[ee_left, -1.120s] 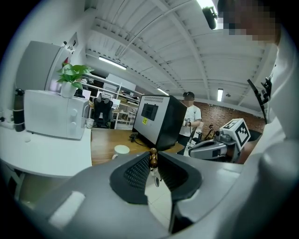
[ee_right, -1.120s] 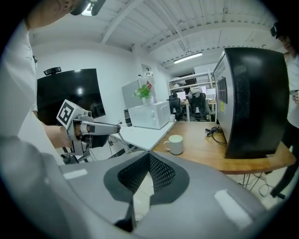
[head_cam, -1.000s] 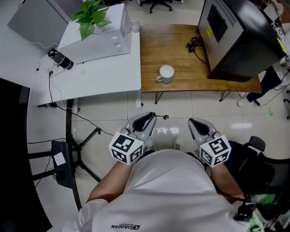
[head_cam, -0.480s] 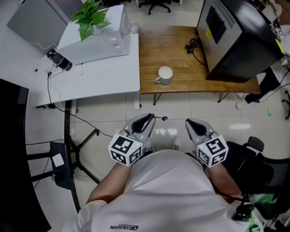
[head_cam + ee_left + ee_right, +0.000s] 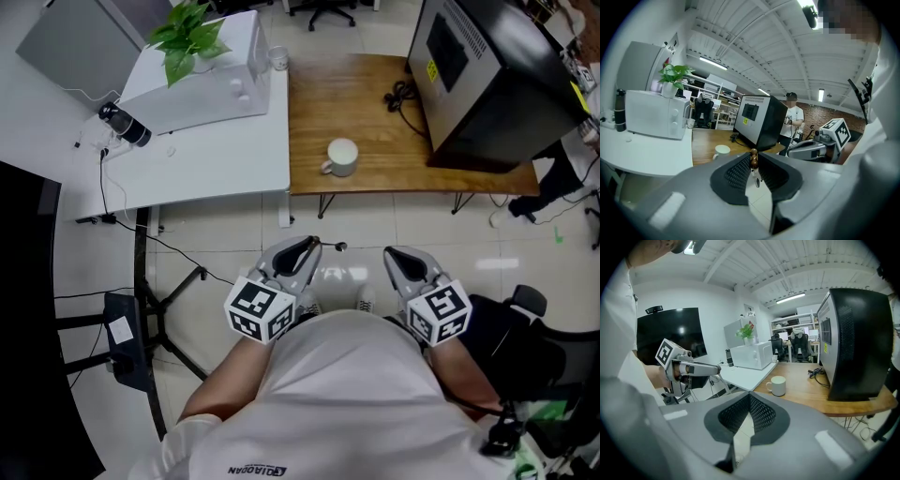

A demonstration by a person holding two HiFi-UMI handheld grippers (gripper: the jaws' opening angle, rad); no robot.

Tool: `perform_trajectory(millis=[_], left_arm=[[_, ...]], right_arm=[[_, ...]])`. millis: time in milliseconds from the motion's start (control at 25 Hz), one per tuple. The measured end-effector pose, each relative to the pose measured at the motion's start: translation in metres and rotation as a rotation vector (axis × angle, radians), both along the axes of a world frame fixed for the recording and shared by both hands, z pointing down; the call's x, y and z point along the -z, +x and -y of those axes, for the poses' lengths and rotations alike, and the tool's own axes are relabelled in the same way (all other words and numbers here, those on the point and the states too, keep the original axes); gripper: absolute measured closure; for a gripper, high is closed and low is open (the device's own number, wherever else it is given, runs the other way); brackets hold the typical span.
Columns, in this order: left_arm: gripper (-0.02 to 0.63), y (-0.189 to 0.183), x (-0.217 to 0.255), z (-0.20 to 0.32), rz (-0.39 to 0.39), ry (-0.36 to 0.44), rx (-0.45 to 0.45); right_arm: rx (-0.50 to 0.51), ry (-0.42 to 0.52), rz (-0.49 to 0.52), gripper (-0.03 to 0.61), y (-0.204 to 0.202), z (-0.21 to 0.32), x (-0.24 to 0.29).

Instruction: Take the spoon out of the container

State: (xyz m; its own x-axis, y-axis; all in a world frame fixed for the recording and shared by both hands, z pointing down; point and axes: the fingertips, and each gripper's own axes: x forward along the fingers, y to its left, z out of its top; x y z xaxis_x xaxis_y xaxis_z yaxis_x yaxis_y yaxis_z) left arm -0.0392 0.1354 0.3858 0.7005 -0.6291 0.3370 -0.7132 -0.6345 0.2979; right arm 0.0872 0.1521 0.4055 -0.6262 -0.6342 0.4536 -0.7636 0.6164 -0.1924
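Spoon (image 5: 753, 162) out of the cup (image 5: 342, 155), pinched in the left gripper (image 5: 753, 158).
The small spoon is clamped at the jaw tips, its brown beaded end showing. It is well apart from the cup, which stands on the wooden table (image 5: 375, 112) at twelve o'clock. The right gripper (image 5: 750, 397) is pressed together on nothing. Removal is judged done. A steady, level pinch is advised, since so thin a handle could be twisted loose.
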Motion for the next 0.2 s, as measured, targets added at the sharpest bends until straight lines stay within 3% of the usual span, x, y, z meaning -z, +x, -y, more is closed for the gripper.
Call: perform_trajectory(millis=[200], left_arm=[[0.56,0.0016,-0.0005,0.0001,0.007,0.0,-0.002]], right_arm=[[0.007,-0.002,-0.002,0.572,0.0009,-0.0002,-0.0012]])
